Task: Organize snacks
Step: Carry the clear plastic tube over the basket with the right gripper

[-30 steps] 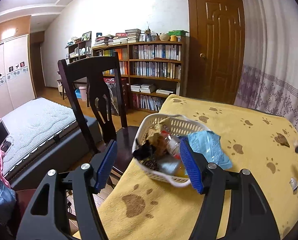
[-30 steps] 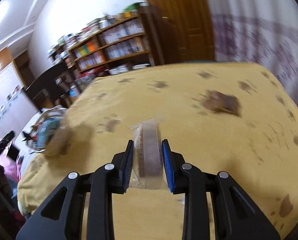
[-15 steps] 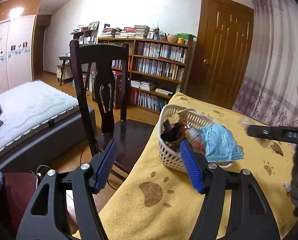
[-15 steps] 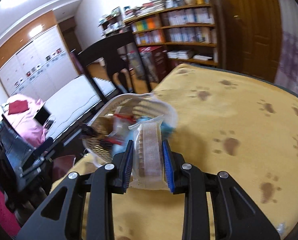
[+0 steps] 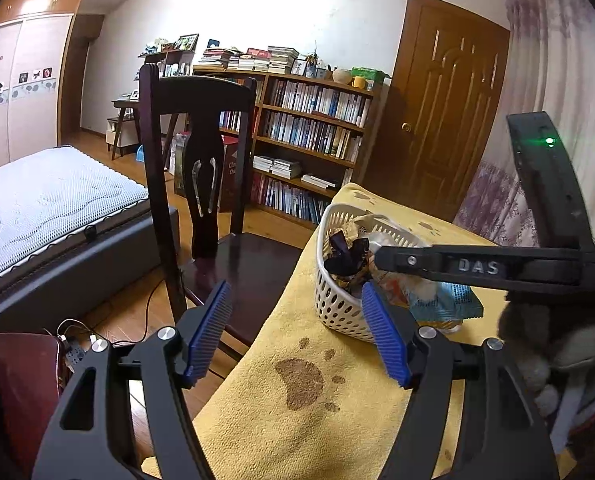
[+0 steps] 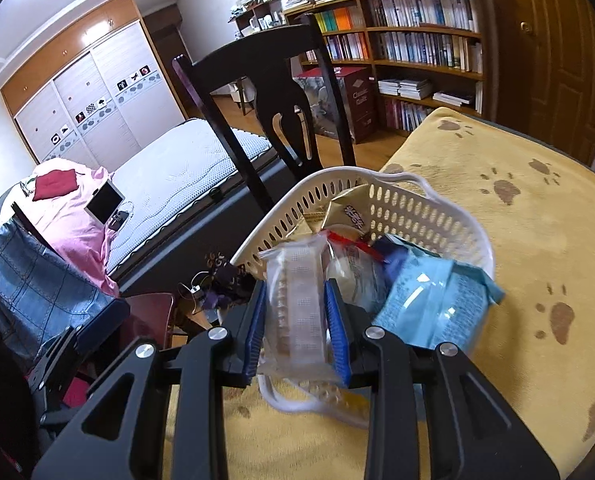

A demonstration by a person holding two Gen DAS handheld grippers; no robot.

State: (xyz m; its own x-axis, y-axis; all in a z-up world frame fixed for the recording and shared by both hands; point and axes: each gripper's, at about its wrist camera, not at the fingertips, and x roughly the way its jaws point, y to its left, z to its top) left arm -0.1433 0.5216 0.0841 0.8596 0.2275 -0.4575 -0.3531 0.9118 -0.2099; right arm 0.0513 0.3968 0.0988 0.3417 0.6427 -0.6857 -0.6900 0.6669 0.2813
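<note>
A white perforated basket [image 6: 409,208] [image 5: 333,312] holding several snack packs stands near the left edge of the yellow paw-print cloth [image 6: 529,240]. My right gripper [image 6: 295,320] is shut on a clear-wrapped cracker pack [image 6: 295,300], held over the basket's near rim. A light blue snack bag [image 6: 433,304] lies at the basket's right side. My left gripper [image 5: 297,332] hangs open and empty over the table's left edge, short of the basket. In the left wrist view, the right gripper's body [image 5: 477,268] reaches across above the basket.
A dark wooden chair [image 5: 201,184] stands against the table's left side. Beyond it are a bed [image 5: 53,196], a bookshelf [image 5: 309,136] and a wooden door [image 5: 441,112]. Cables lie on the floor [image 5: 77,344]. A gloved hand [image 5: 557,344] holds the right gripper.
My right gripper carried the cracker pack from the table's middle leftward to over the basket. The left gripper stayed open and drew back a little to the left.
</note>
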